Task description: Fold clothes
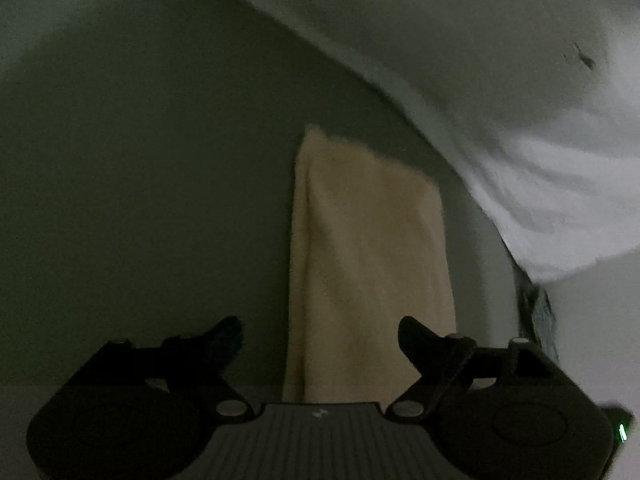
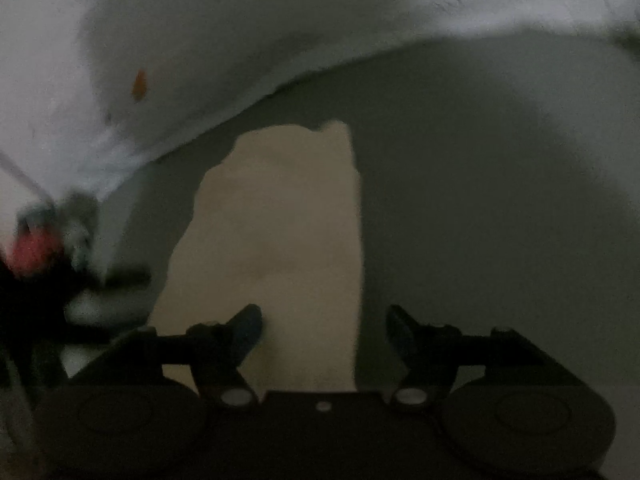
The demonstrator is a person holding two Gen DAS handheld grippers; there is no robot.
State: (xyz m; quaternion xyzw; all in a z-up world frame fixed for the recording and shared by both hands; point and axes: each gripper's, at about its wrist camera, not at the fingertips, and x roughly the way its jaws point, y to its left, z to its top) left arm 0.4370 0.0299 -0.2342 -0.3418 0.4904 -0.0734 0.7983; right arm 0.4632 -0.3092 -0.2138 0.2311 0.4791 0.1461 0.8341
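**While both grippers hang open, a cream cloth waits to be folded**

Although the light is dim, a narrow cream cloth [image 1: 368, 256] can be seen through the left wrist camera, laid flat on a grey-green surface [image 1: 140, 180] and already doubled lengthwise, it seems. The left gripper [image 1: 320, 332] is held above the cloth's near end with its 2 fingers spread wide and nothing between them. White fabric [image 1: 500, 80] is bunched across the upper right, just beyond the cloth's far end.

Through the right wrist camera, the same cloth [image 2: 276, 232] is shown with a ragged left edge and a straight right edge. The right gripper [image 2: 324, 322] is likewise released, its fingers apart over the near end. A blurred dark object with a red patch [image 2: 36, 252] sits at the left; what it is cannot be told.

For a neat fold, the 2 near corners should probably be pinched together, lifted evenly, and carried to the far edge, with the ragged side squared first.
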